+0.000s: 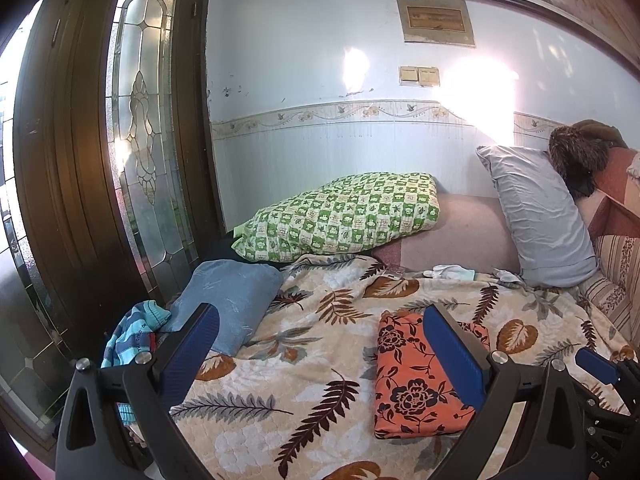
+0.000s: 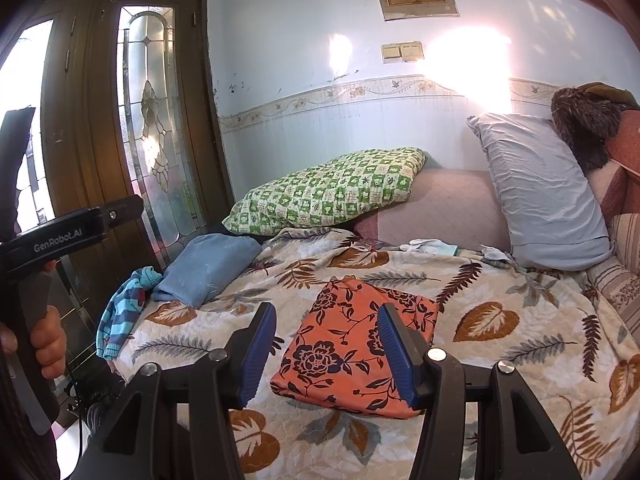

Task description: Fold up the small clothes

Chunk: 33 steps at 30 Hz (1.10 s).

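Left wrist view: the left gripper [image 1: 320, 356] has its blue fingers spread wide with nothing between them. The orange cloth [image 1: 412, 384], already a neat folded rectangle, lies at lower right of centre on the leaf blanket [image 1: 320, 368]; the right-hand finger [image 1: 456, 356] overlaps it in the frame, so the cloth sits off to the right of the grip line, not between the fingers. Its long axis runs from near to far, roughly along the way the fingers point. At the lower left edge a striped garment [image 1: 132, 332] lies crumpled, half off the blanket, beside a blue cushion [image 1: 228, 300]. It looks unfolded and is close to the left-hand finger. A blue tip of the right gripper [image 1: 596, 364] shows at far right.

Right wrist view: the right gripper [image 2: 326, 356] also has its fingers apart and empty, though less widely. The orange cloth [image 2: 352, 348] fills the centre, straight ahead and partly framed between the fingers, its long axis tilted from lower left to upper right. The striped garment [image 2: 124, 312] is far to the left, next to the blue cushion [image 2: 208, 268].

My reading: the right gripper is squarely on the folded cloth, while the left is nearer the striped garment, so that one probably falls to the left hand.
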Each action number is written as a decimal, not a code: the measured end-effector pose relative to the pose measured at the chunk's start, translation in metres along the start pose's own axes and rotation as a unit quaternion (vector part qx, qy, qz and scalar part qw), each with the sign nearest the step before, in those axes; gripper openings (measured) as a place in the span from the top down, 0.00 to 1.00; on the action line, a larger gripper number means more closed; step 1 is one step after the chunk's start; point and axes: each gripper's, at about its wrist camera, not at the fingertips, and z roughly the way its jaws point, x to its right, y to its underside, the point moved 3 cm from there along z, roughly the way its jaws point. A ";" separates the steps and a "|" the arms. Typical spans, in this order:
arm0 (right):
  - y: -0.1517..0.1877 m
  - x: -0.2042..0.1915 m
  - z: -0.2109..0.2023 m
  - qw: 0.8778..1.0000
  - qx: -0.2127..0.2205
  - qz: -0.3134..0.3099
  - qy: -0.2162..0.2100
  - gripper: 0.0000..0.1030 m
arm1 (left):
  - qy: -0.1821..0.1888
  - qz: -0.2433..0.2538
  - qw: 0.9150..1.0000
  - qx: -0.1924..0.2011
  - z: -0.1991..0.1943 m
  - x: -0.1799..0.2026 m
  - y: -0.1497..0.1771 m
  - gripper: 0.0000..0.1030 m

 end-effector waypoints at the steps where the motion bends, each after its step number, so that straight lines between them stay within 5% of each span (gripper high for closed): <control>1: 0.001 -0.001 0.002 1.000 -0.002 -0.001 0.000 0.45 | 0.001 0.000 1.000 0.000 0.000 0.000 0.000 0.01; 33: 0.007 -0.036 0.037 0.999 -0.034 -0.032 -0.006 0.45 | 0.021 0.007 1.000 0.005 0.016 -0.027 0.002 0.01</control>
